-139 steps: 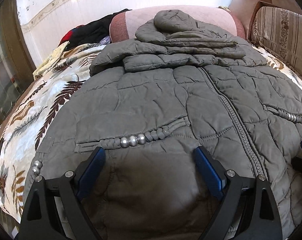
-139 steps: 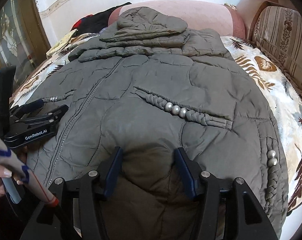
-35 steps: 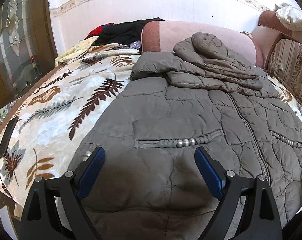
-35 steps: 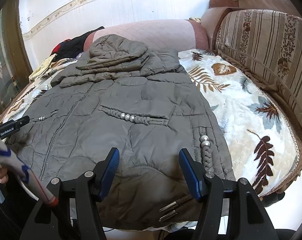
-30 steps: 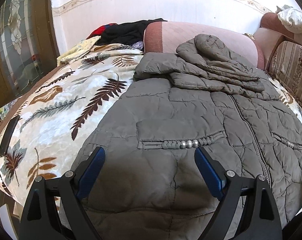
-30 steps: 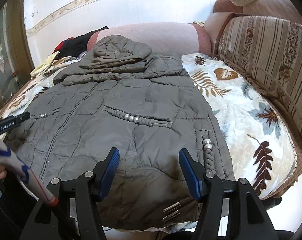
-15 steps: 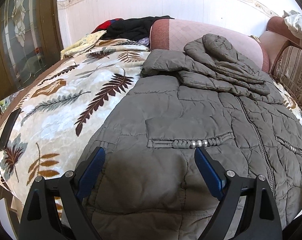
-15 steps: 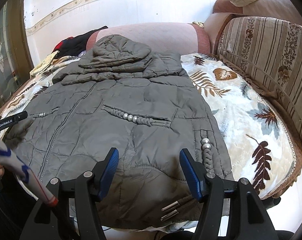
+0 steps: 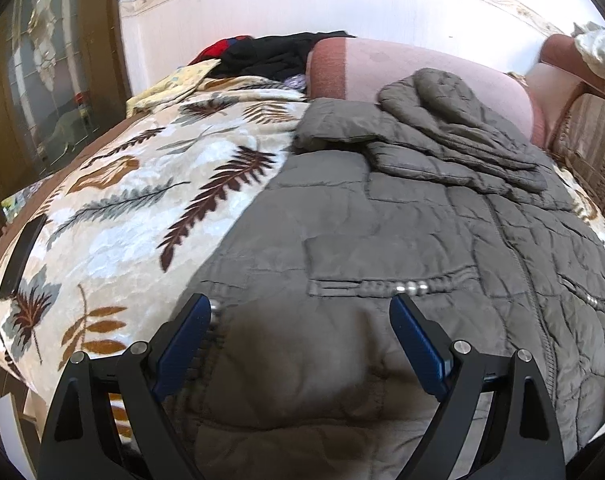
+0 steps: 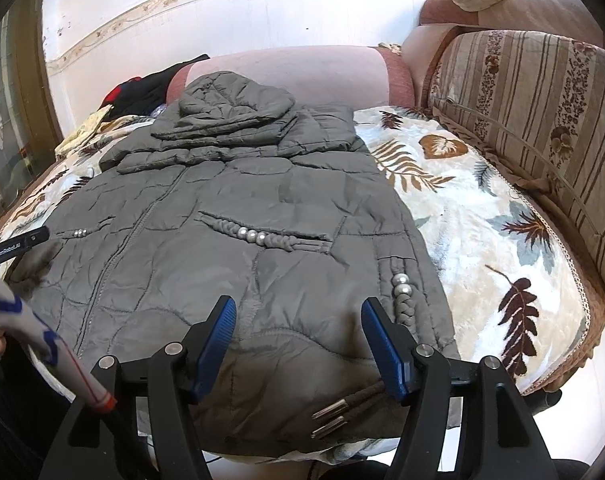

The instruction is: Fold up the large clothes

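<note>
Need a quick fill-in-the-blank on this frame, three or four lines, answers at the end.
1. The grey jacket lies on a blanket printed with ____.
2. Its sleeves and ____ are folded over the chest.
3. The right gripper hovers over the hem with its jaws ____.
4. The metal-tipped drawstring ends show only in the ____ wrist view.

Answers: leaves; hood; open; right
</note>
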The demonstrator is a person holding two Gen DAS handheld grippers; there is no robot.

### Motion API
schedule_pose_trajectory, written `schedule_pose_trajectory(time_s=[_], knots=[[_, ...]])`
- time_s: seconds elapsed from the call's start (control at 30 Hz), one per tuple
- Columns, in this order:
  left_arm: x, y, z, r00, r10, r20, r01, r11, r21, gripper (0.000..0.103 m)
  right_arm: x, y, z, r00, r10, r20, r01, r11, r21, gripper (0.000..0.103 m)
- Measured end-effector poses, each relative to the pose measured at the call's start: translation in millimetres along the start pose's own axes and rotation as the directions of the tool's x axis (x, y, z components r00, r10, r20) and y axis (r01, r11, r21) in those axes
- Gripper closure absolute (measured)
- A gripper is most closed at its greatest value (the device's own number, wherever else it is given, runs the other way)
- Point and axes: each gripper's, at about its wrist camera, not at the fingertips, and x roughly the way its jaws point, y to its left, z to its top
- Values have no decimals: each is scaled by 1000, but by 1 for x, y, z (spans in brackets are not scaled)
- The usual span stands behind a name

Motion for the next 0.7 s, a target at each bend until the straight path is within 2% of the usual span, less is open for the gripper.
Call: schedule_pose_trajectory(time_s=[0.17, 0.37, 0.7], knots=[[11, 17, -2, 998, 22, -58, -24, 999, -48, 13, 5, -12, 2, 1000, -1, -13, 2, 998, 61, 33], [10, 29, -3, 998, 35, -58, -39, 997, -66, 13, 5, -12, 4, 1000, 4, -8, -4, 998, 64, 33], [14, 60, -6, 995, 25, -100, -39, 989, -141, 13, 10, -21, 6, 1000, 10, -15, -8, 996, 94, 32]])
